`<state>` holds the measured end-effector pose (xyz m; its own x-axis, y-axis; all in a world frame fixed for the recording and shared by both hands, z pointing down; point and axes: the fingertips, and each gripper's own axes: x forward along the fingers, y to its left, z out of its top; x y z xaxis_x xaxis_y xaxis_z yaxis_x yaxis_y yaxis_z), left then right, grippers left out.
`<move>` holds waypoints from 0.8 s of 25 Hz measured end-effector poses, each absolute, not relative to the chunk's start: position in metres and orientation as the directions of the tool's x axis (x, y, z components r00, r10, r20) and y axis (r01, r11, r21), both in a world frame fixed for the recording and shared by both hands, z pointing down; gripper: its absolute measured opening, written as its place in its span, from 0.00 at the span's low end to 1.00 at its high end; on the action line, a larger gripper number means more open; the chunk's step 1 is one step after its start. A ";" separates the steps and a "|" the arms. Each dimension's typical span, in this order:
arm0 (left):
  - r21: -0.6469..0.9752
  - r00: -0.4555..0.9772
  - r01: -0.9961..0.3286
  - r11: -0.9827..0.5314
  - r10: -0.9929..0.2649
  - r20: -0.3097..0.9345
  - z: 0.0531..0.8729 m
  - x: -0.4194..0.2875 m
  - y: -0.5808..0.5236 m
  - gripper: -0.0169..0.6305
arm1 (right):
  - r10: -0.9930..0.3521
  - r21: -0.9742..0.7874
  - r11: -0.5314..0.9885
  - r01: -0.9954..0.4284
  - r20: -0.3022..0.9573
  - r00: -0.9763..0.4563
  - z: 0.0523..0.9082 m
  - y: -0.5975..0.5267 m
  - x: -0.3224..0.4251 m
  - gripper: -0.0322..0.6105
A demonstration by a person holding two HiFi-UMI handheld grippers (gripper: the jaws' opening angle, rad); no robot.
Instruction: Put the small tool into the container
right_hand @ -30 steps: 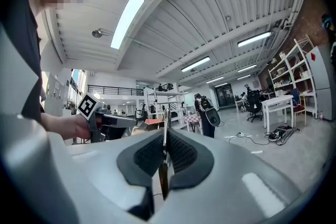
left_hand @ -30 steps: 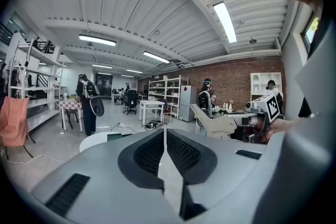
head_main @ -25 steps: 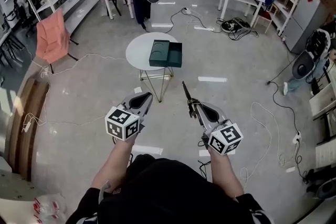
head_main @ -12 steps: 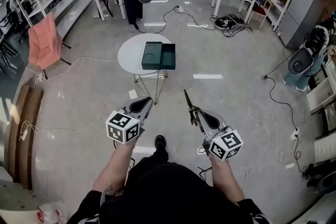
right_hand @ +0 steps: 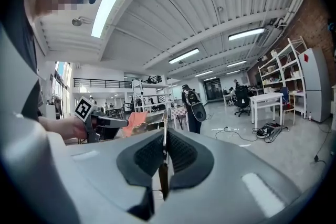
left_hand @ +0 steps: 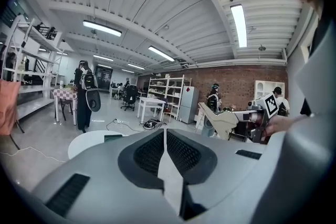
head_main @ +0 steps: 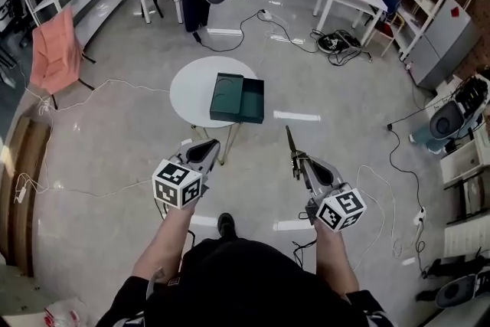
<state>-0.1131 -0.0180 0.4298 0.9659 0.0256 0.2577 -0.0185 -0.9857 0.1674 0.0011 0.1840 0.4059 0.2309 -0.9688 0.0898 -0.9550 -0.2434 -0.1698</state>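
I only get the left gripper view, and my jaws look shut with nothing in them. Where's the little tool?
Observer: The right hand-held gripper is shut on it. A thin pointed tool sticks out from between its jaws.
Operator: Is the green box open?
Observer: Yes. In the head view the green box lies open on the round white table, with its two halves side by side.
Operator: Is the tool over it yet?
Observer: No. The tool is over the floor, short of the table, with its tip pointing roughly towards the table.
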 end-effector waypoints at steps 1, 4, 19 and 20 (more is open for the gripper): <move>0.171 0.968 -0.018 -0.985 0.026 0.249 0.428 -0.107 -0.030 0.06 | -0.970 -0.166 -0.236 -0.957 0.094 0.223 0.403 0.170 0.008 0.07; 0.186 0.974 -0.018 -0.982 0.025 0.224 0.424 -0.093 -0.062 0.06 | -0.976 -0.161 -0.208 -0.965 0.095 0.195 0.394 0.128 0.021 0.07; 0.222 0.973 -0.062 -0.973 -0.009 0.231 0.436 -0.063 -0.142 0.06 | -0.990 -0.201 -0.111 -0.973 0.103 0.091 0.397 0.022 0.047 0.07; 0.221 0.972 -0.063 -0.973 -0.009 0.236 0.440 -0.061 -0.146 0.06 | -0.990 -0.207 -0.111 -0.972 0.105 0.090 0.402 0.019 0.049 0.07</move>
